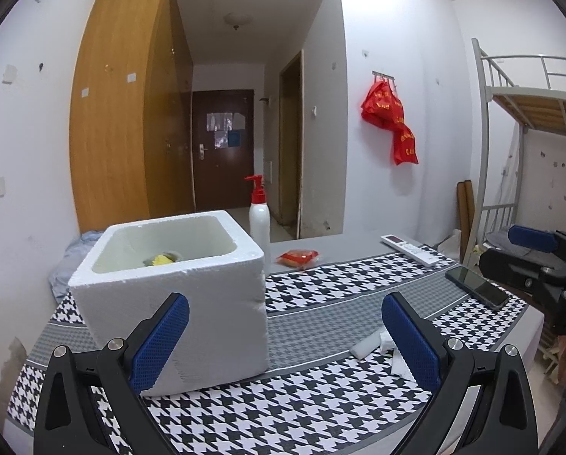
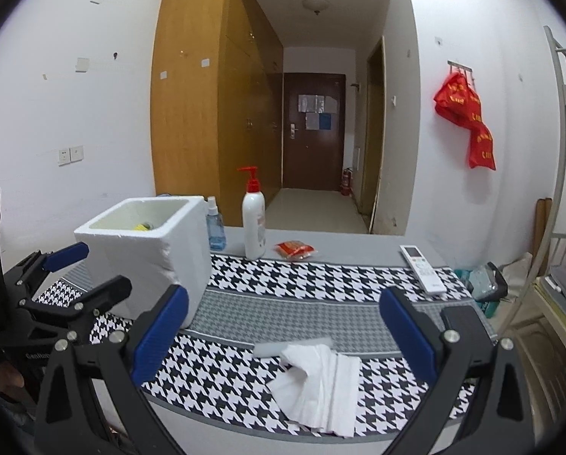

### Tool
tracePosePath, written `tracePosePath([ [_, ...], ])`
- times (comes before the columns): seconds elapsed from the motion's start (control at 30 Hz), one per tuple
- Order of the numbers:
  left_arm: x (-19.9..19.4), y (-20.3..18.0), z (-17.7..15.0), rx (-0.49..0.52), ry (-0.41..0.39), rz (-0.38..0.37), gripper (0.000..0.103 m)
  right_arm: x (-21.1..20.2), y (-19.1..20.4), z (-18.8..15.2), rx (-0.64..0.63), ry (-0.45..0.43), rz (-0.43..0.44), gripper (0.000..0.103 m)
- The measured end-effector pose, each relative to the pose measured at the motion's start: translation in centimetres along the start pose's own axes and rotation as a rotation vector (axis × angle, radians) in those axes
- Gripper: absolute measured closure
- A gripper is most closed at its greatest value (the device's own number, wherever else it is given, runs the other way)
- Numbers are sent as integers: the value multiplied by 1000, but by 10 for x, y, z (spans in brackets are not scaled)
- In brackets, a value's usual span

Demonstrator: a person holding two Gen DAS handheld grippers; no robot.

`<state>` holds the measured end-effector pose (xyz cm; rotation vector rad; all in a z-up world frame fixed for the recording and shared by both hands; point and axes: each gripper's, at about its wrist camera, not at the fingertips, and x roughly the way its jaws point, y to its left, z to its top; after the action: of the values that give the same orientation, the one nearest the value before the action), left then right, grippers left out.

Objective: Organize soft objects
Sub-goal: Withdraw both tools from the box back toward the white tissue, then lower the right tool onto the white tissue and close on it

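White walls and a wooden wardrobe (image 2: 203,106) back a table under a houndstooth cloth (image 2: 283,280). On it stands a white foam box (image 1: 176,292) with a yellow soft object (image 1: 163,259) lying inside at the bottom. 1 crumpled white tissue (image 2: 321,383) lies near the front edge, touching a pale foam strip (image 2: 294,345). Left gripper (image 1: 283,341) hovers with jaws wide, its left pad in front of the box; right gripper (image 2: 283,337) hangs above the tissue, jaws wide, holding nothing. Behind stand a pump bottle (image 2: 253,223), a red packet (image 2: 295,249) and a remote (image 2: 422,268).
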<state>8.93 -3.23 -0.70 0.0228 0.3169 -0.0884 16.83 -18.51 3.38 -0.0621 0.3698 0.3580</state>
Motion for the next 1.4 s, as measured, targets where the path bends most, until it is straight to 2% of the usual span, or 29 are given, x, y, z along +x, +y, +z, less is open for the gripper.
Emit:
tracePosePath([
  [0.2,8,-5,-4,-19,22,-19,1,8,-8,-13,22,42,-11,1],
  [0.53,27,-16,-10,39,54,-48,1,25,-25,-39,63,130,-33,1],
  [0.73,39,-19,-16,37,89,-70,1,32,-38,-49,86,162,-44,1],
  [1.03,52,-16,-20,39,116,-94,1,50,-36,-60,63,230,-61,1],
  [1.4,71,-13,-22,49,176,-65,1,84,-42,-80,91,350,-50,1],
])
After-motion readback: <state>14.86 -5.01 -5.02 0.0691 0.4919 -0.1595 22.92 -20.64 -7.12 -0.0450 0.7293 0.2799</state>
